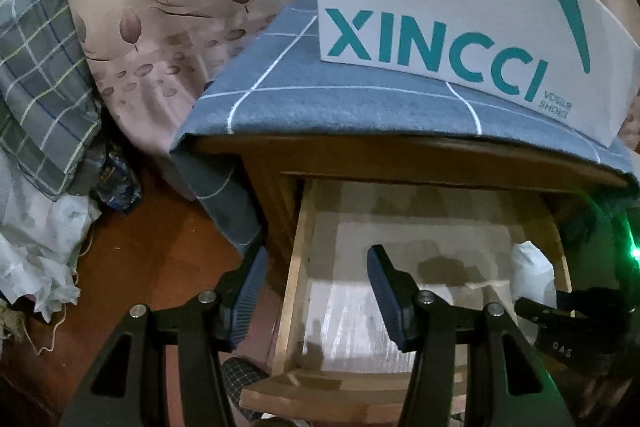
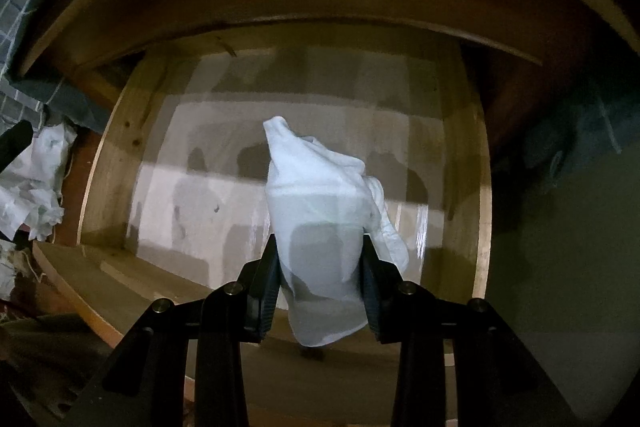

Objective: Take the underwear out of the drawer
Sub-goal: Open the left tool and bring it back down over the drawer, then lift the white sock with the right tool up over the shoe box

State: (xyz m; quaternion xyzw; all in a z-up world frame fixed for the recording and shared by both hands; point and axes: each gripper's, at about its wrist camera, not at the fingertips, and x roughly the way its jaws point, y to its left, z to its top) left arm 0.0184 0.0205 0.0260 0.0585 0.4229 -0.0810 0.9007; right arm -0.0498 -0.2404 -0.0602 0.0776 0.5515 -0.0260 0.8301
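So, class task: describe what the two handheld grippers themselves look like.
Left gripper: black angular frame, silver pivot bolts, ribbed dark-blue pads. Right gripper: the same black frame, brass-looking bolts, ribbed dark pads. No cables or sleeves in view.

A white box [image 1: 460, 7] carries the brand name "XINCCI" in large teal capital letters across its side, with a teal curved stripe to the right of the word. Below the last letter, two small lines of teal print appear to read "VOGUE SHOES", though they are blurred. A black gripper [image 1: 568, 331] at the right edge bears small letters "DAS".
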